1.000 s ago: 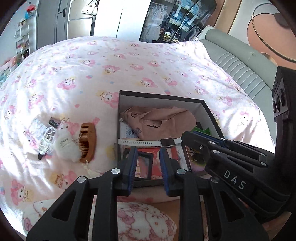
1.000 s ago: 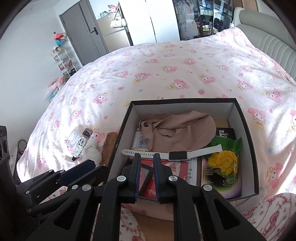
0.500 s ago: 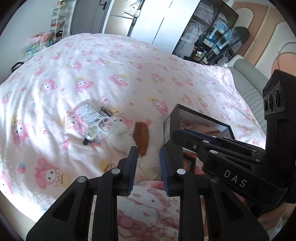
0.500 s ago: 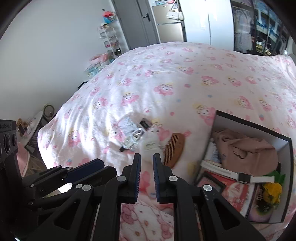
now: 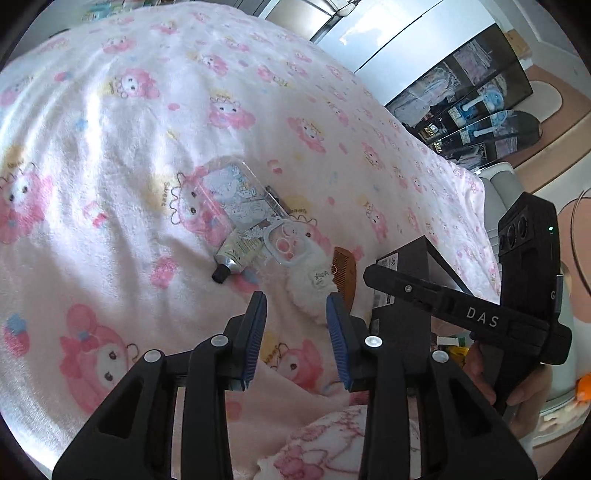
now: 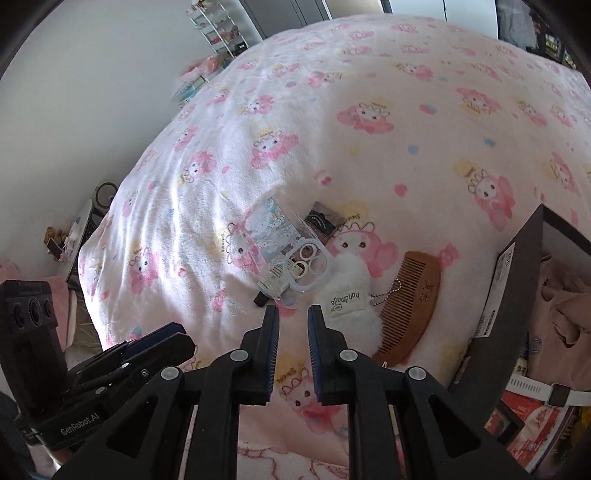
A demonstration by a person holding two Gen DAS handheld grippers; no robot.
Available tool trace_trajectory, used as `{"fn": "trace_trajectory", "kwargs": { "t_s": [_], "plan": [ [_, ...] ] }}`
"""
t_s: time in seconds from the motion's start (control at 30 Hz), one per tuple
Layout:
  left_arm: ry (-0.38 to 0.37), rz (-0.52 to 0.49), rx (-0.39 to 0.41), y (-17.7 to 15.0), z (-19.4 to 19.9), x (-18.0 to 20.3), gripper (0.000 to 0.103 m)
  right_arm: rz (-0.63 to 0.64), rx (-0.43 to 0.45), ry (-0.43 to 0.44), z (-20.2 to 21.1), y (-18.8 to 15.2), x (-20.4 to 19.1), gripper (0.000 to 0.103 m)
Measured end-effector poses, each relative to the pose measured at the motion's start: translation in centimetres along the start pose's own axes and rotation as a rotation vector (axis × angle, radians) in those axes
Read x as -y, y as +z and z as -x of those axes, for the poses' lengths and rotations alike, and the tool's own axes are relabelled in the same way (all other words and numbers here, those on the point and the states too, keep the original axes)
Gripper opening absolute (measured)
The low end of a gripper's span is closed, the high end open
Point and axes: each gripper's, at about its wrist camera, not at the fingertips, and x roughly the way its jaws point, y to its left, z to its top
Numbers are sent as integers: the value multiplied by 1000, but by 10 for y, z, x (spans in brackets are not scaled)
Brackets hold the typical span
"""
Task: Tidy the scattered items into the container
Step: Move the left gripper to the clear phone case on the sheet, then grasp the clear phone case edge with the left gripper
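Scattered on the pink bedspread lie a clear phone case [image 6: 280,240], a small cream tube [image 5: 236,254], a white fluffy pouch [image 6: 349,299] and a wooden comb [image 6: 410,306]. The dark box [image 6: 517,273] stands to their right, with cloth and a white watch [image 6: 554,395] inside. My left gripper [image 5: 295,299] is open and empty, just short of the pouch [image 5: 310,291]. My right gripper [image 6: 291,314] is empty, its jaws a narrow gap apart, just before the tube's black cap [image 6: 260,300] and the pouch.
The bed's left edge drops to the floor, where a shelf rack [image 6: 225,26] and a small side table [image 6: 79,236] stand. A grey headboard [image 5: 502,192] lies beyond the box. A pink patterned cloth [image 6: 295,458] lies under both grippers.
Both grippers have swung left from over the box to the scattered items and moved closer to them. The left jaws have opened wider.
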Motion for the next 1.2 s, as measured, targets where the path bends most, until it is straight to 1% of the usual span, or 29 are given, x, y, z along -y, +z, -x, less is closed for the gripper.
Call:
{"fn": "trace_trajectory", "kwargs": {
  "t_s": [0.03,0.1,0.13,0.2,0.3,0.33,0.4,0.43,0.53,0.67,0.77,0.9,0.97,1.03,1.13,1.2],
  "plan": [
    [-32,9,-22,3,-9,-7,34,-11,-19,0,-8,2,4,20],
    [-127,2,-93,8,-28,-15,36,-26,-50,9,-25,8,10,20],
    [-129,6,-113,10,-36,-18,36,-37,-61,10,-32,10,13,20],
    [-98,12,-123,14,-48,-22,37,-55,-77,-2,-44,14,16,21],
    [-119,74,-145,21,-66,-32,39,-64,-98,-10,-59,17,20,24],
    [-109,85,-151,23,-72,-34,39,-63,-106,-13,-63,17,21,24],
    [-56,84,-166,26,-81,-36,39,-62,-117,-14,-69,17,22,24],
    [-43,79,-174,26,-85,-35,39,-59,-118,-13,-71,16,22,24],
    [-64,94,-190,29,-94,-35,40,-47,-111,-18,-75,15,23,24],
    [-87,120,-208,35,-108,-37,40,-53,-86,-48,-73,18,29,24],
    [-114,142,-234,39,-121,-39,40,-71,-82,-43,-74,21,34,24],
    [-114,111,-265,38,-126,-33,30,-66,-77,-40,-73,19,35,24],
    [-98,82,-264,36,-118,-28,30,-71,-73,-39,-71,20,36,24],
    [-82,68,-233,38,-103,-29,30,-83,-68,-47,-70,22,40,24],
    [-34,85,-157,53,-83,-43,33,-87,-68,-46,-74,29,40,24],
    [28,122,-95,70,-76,-58,34,-89,-85,-25,-81,33,38,24]
  ]
}}
